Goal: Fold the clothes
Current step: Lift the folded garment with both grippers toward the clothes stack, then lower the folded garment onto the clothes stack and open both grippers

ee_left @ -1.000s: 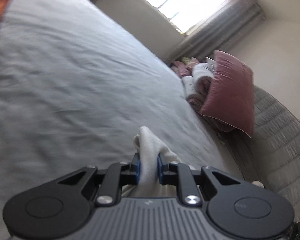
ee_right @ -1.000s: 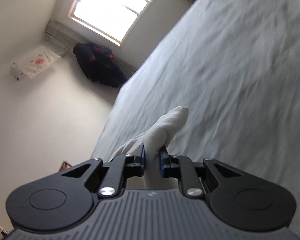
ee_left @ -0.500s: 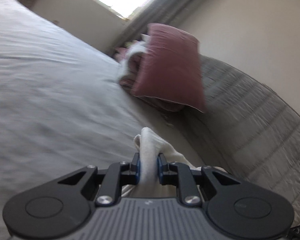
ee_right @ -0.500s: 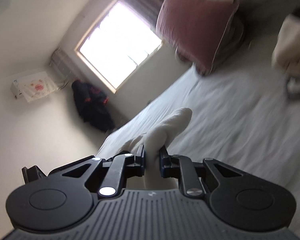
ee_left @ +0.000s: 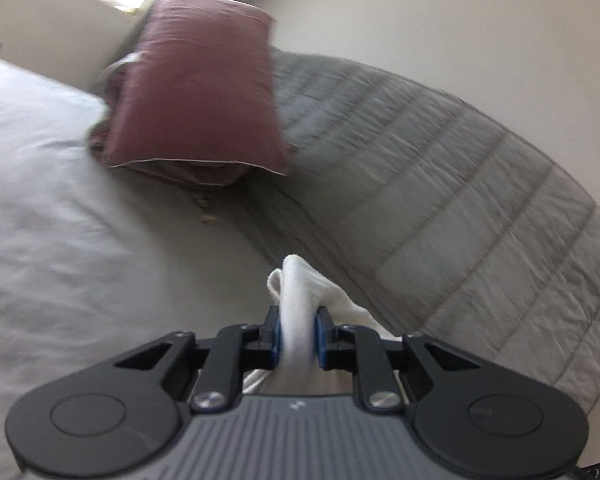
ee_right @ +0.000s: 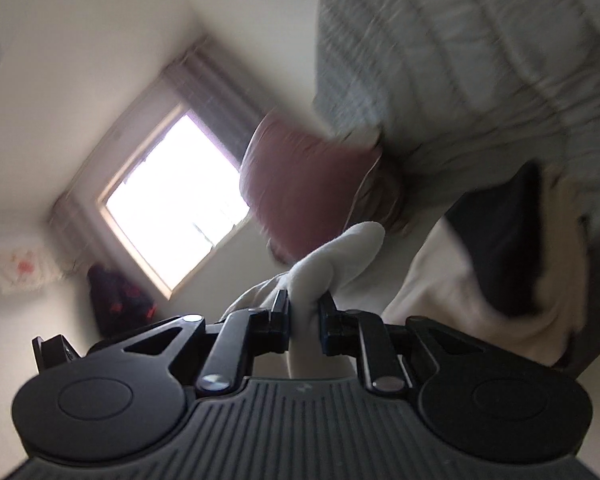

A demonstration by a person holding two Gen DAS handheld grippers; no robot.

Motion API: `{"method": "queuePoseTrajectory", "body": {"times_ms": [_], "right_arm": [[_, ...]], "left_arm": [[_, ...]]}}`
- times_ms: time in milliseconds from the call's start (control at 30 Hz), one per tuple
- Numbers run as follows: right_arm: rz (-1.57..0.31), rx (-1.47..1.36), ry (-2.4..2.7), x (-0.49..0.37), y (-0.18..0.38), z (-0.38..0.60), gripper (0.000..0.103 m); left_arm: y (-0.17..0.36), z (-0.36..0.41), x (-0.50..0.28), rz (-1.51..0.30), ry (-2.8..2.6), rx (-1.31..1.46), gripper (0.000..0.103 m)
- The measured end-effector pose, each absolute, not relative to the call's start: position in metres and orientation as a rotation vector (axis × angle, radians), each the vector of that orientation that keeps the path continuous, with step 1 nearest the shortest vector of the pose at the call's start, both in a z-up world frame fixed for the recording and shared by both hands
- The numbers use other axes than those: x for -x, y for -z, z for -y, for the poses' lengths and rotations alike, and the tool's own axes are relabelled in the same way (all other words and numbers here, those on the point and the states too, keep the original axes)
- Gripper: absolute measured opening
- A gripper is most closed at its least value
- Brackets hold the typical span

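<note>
A: Left wrist view, what's clamped?

B: Left gripper (ee_left: 296,338) is closed on a white garment (ee_left: 298,300); a fold of cloth sticks up betw. the two blue pads (ee_left: 275,334) and trails back under the gripper body. Below and to the left lies a pale grey bed sheet (ee_left: 52,208). A maroon pillow (ee_left: 200,96) leans at the head end w/ more maroon bedding under it, next to a grey quilted headboard (ee_left: 460,184) that curves off to the right.

A: Right wrist view?

B: Right gripper (ee_right: 303,314) likewise pinches the white garment (ee_right: 332,260), a rounded lobe of it poking fwd past the fingertips. The frame is tilted and motion-blurred. Behind: bright window (ee_right: 176,200) w/ grey curtain (ee_right: 216,80), the maroon pillow (ee_right: 300,192), the quilted headboard (ee_right: 480,40). A dark garment (ee_right: 120,300) hangs on the wall below the window, left. At right, blurred cream and dark fabric (ee_right: 500,248); can't tell what it is.

A: Is the garment on the bed?

B: Can't tell; only the pinched parts show.
</note>
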State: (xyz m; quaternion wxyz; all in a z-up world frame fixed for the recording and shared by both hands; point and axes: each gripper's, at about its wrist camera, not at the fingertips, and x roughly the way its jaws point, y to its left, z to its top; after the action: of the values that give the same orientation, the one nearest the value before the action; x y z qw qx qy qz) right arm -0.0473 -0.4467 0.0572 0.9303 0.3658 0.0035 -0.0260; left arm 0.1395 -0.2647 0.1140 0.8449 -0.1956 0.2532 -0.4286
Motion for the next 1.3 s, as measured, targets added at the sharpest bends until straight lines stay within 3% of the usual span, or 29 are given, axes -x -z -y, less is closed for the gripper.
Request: {"method": "queuePoseTrajectory", "body": {"times_ms": [433, 600, 767, 900, 1100, 1300], "right_arm": [[0.147, -0.768, 0.277, 0.064, -0.052, 0.514, 0.017], [0.086, -0.714, 0.443, 0.05, -0.042, 0.523, 0.023], [0.063, -0.702, 0.58, 0.052, -0.035, 0.531, 0.023], [0.097, -0.614, 0.573, 0.058, -0.043, 0.516, 0.032], [0.012, -0.381, 0.535, 0.032, -0.049, 0.485, 0.032], [-0.237, -0.251, 0.519, -0.001, -0.035, 0.48, 0.034]], "left_arm": [[-0.129, 0.38, -0.163, -0.511, 1.076, 0.251, 0.017], [-0.099, 0.414, -0.177, -0.476, 0.982, 0.12, 0.03], [-0.076, 0.408, -0.191, -0.493, 0.852, 0.137, 0.032], [-0.081, 0.381, -0.18, -0.397, 0.86, 0.232, 0.032], [-0.076, 0.382, -0.154, -0.353, 0.948, 0.187, 0.032], [-0.04, 0.4, -0.155, -0.415, 0.907, 0.126, 0.036]]}}
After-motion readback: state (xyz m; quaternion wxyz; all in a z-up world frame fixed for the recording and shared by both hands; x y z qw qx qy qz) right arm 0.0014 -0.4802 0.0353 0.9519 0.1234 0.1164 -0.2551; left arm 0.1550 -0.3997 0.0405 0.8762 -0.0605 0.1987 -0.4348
